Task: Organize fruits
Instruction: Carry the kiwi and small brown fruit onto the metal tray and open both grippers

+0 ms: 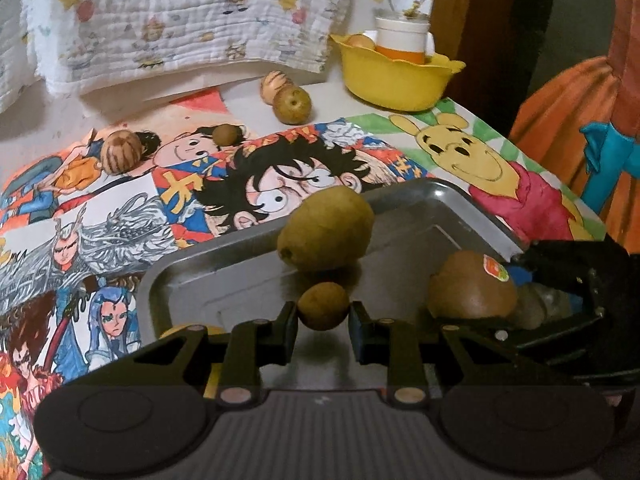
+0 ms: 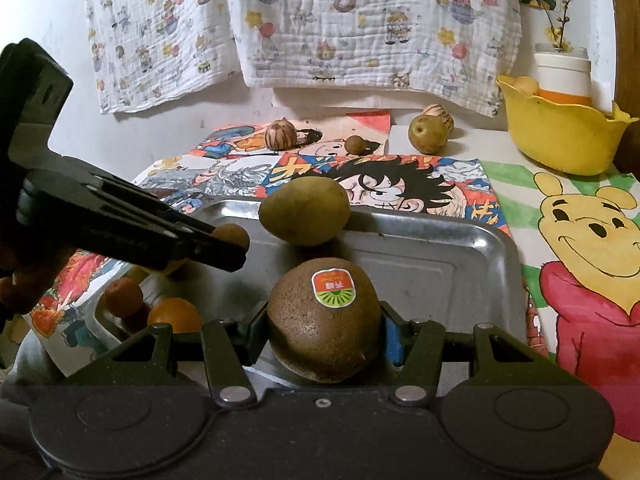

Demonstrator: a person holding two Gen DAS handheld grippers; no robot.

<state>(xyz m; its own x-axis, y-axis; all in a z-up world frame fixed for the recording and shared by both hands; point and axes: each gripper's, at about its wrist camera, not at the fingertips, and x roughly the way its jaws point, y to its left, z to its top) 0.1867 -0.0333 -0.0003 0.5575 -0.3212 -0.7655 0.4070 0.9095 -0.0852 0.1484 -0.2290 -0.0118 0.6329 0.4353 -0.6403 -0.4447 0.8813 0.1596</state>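
My left gripper (image 1: 323, 314) is shut on a small round brown fruit (image 1: 323, 306) above the metal tray (image 1: 240, 264). It also shows in the right wrist view (image 2: 230, 238). My right gripper (image 2: 324, 320) is shut on a brown kiwi with a sticker (image 2: 324, 320) over the tray (image 2: 440, 264), also seen in the left wrist view (image 1: 472, 292). A larger green-brown kiwi (image 1: 326, 228) (image 2: 306, 210) lies on the tray's far side.
On the cartoon-printed mat lie a striped fruit (image 1: 120, 151), a small brown fruit (image 1: 226, 135), a green-brown fruit (image 1: 292, 104) and another striped one (image 1: 274, 84). A yellow bowl (image 1: 400, 76) holds a cup. Orange fruits (image 2: 174, 314) sit in a container at left.
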